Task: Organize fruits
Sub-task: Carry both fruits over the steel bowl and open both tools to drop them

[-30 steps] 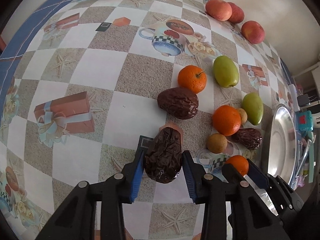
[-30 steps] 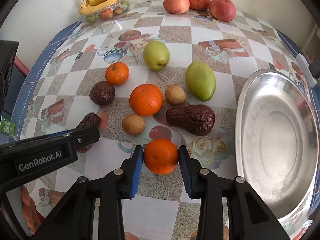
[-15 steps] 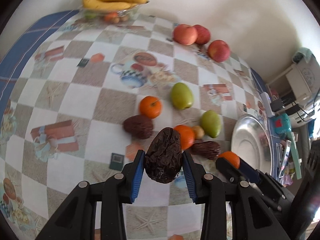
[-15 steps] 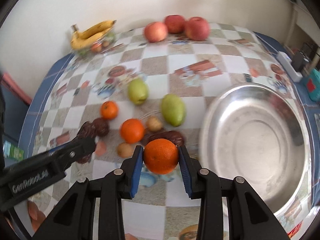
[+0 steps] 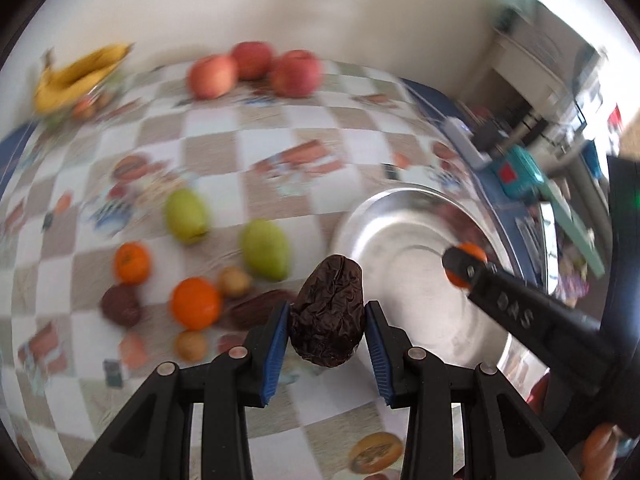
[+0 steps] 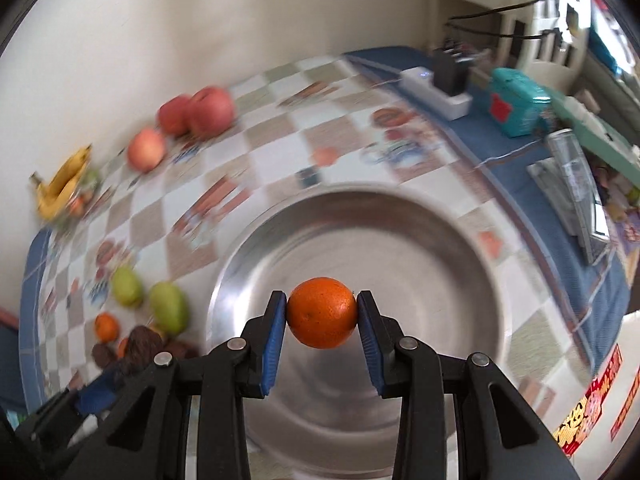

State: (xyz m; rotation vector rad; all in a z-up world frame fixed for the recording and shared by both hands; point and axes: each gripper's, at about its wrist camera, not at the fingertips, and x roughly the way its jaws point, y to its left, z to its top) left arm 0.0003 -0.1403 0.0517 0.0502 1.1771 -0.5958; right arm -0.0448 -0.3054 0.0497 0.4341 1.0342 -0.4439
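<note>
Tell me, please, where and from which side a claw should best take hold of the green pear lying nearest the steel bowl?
Probably across the green pear at its wide belly, coming from above, the fingers closing on its two long flanks. It lies on its side, and a small brown fruit sits close by its lower left, so a low sideways approach looks crowded.

Left gripper and right gripper: matt black angular linkage arms with round silver screw heads at the pivots, fingers faced with ribbed blue pads, and embossed lettering along the right gripper's side.
</note>
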